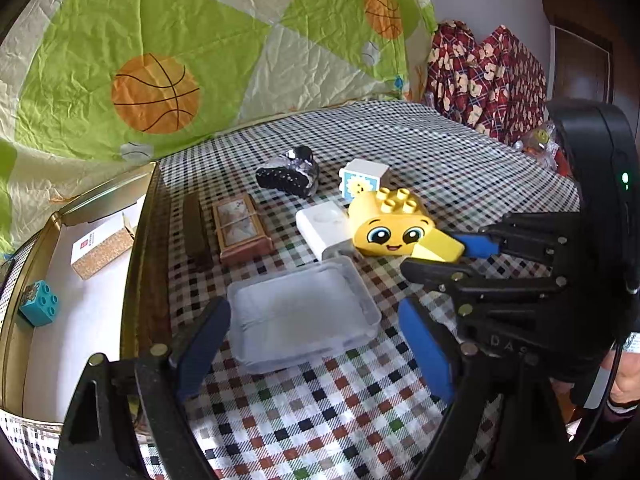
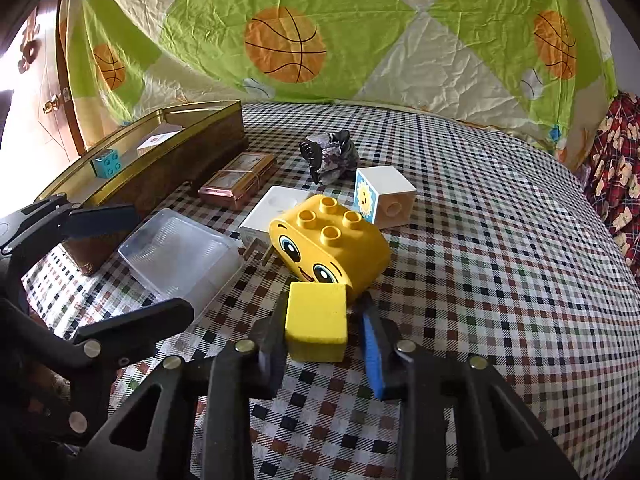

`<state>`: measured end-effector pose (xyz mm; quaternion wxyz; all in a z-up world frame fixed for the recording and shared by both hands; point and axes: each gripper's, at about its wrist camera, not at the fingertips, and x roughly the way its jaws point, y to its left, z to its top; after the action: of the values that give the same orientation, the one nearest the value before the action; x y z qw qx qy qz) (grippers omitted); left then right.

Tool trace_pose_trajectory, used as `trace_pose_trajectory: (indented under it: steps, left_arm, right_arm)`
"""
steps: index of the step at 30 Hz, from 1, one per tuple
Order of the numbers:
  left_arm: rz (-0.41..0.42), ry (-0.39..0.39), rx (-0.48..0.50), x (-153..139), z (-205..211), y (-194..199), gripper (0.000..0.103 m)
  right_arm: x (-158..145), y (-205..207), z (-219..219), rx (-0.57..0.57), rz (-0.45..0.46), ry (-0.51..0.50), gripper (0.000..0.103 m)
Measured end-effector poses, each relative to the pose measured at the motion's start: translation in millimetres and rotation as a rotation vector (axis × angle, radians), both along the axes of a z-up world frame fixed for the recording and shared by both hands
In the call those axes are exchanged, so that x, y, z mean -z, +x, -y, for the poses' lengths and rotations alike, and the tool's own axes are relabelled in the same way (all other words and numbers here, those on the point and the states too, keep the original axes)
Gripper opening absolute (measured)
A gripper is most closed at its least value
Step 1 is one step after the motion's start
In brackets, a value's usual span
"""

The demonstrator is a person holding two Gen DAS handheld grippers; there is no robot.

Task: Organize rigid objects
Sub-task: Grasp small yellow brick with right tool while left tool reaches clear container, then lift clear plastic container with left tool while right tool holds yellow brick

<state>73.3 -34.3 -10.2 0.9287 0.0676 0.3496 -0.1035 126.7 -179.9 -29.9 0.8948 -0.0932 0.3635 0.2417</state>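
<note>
We see the right tongs spread around the yellow face block's projecting end on the checkered worktop; the left tongs spread before the clear box. Beyond, the gold tin holds a teal block.

A: State the toy block count.
B: Three: one yellow face block, one white sun block, one teal block.
A: Containers?
B: Two: one gold tin, one clear plastic box.
A: Remaining items?
B: One white plug adapter, one copper-framed case, one black-and-silver wrapped object, one cork-patterned carton.
</note>
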Motion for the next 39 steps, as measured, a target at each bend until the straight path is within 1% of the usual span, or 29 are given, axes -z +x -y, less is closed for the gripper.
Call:
trace_pose_trajectory:
  steps: [2,5,6,10,12,16,20,23,24,27,30,31,33,36,38,39]
  left_arm:
    - [0.006,-0.006,-0.016,0,-3,-1,0.087]
    - [-0.002,-0.042,-0.037,0,-12,0,0.091]
    - [-0.003,-0.043,-0.036,0,-12,1,0.092]
    - [-0.012,-0.014,-0.054,1,-10,3,0.093]
    - [-0.009,-0.009,-0.08,1,-12,4,0.096]
    - [0.01,-0.053,-0.084,-1,-20,1,0.097]
    - [0.015,-0.077,-0.063,-2,-23,-1,0.098]
    - [-0.01,-0.016,-0.089,1,-17,3,0.1]
    - [-0.017,0.002,-0.111,3,-16,4,0.1]
    - [-0.023,0.002,-0.121,4,-18,6,0.102]
    - [-0.045,0.03,-0.11,7,-12,10,0.102]
    - [-0.047,0.026,-0.096,7,-10,10,0.102]
    - [-0.033,0.01,-0.105,5,-13,8,0.102]
    - [-0.023,-0.041,-0.118,2,-18,7,0.102]
    - [-0.034,-0.039,-0.107,3,-13,9,0.102]
    - [-0.039,-0.014,-0.098,4,-8,10,0.103]
  right_arm:
    - [0,1,6,0.017,-0.008,0.033,0.027]
    - [0,1,5,0.02,-0.004,0.031,0.027]
    - [0,1,4,0.02,-0.004,0.03,0.027]
    - [0,1,6,0.021,-0.012,0.053,0.027]
    - [0,1,6,0.014,-0.015,0.062,0.027]
    - [0,1,7,0.011,-0.016,0.072,0.027]
    - [0,1,7,0.008,-0.015,0.072,0.027]
    - [0,1,6,0.007,-0.014,0.071,0.027]
    - [0,1,7,0.007,-0.014,0.072,0.027]
    - [0,0,7,0.007,-0.013,0.075,0.027]
    - [0,0,6,0.006,-0.014,0.07,0.027]
    - [0,0,6,0.006,-0.014,0.071,0.027]
    - [-1,0,8,0.013,-0.012,0.077,0.027]
    - [-1,0,8,0.026,-0.01,0.075,0.027]
    - [-1,1,8,0.037,-0.012,0.07,0.027]
    - [-1,1,9,0.043,-0.012,0.071,0.027]
